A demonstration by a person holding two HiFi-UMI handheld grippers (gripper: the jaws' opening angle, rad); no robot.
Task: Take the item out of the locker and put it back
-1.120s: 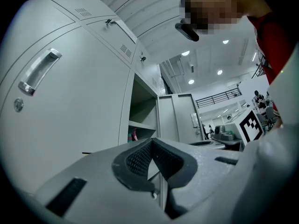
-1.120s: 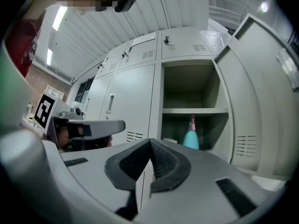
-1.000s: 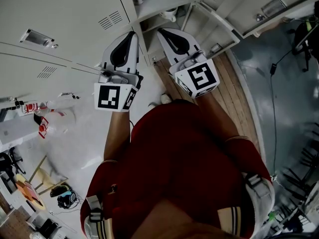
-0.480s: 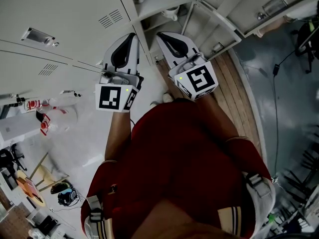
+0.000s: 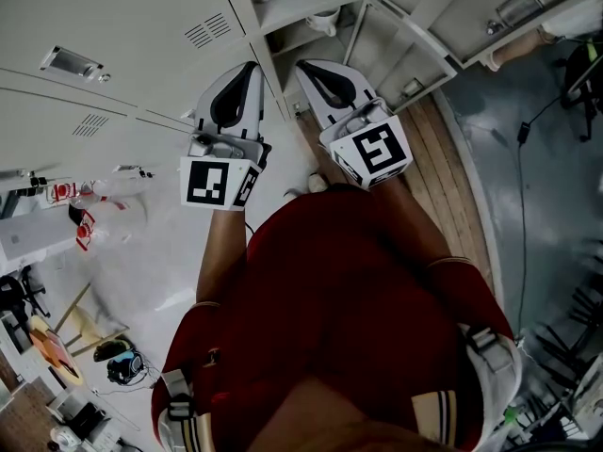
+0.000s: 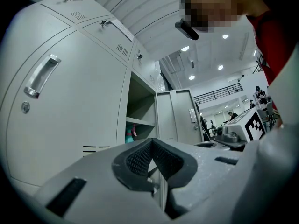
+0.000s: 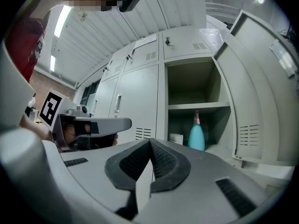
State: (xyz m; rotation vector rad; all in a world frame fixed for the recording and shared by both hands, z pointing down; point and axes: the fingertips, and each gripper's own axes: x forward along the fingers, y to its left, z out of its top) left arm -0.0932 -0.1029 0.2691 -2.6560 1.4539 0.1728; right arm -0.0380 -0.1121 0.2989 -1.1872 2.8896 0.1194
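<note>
The open locker (image 7: 196,85) has a shelf across its middle. Below the shelf stand a teal bottle (image 7: 196,136) with a pink cap and a small white cup (image 7: 176,138). From the left gripper view only a sliver of the teal bottle (image 6: 129,134) shows inside the locker (image 6: 140,120). My right gripper (image 7: 150,141) is shut and empty, pointing at the locker from a distance. My left gripper (image 6: 152,143) is also shut and empty, beside the closed door. In the head view the left gripper (image 5: 250,67) and right gripper (image 5: 303,64) are held side by side before the lockers.
The locker's door (image 7: 254,111) swings open to the right. Closed locker doors (image 6: 65,106) with handles fill the left. A wooden floor strip (image 5: 443,177) runs on the right, and cluttered items (image 5: 75,215) lie at the left. People stand far off in the hall.
</note>
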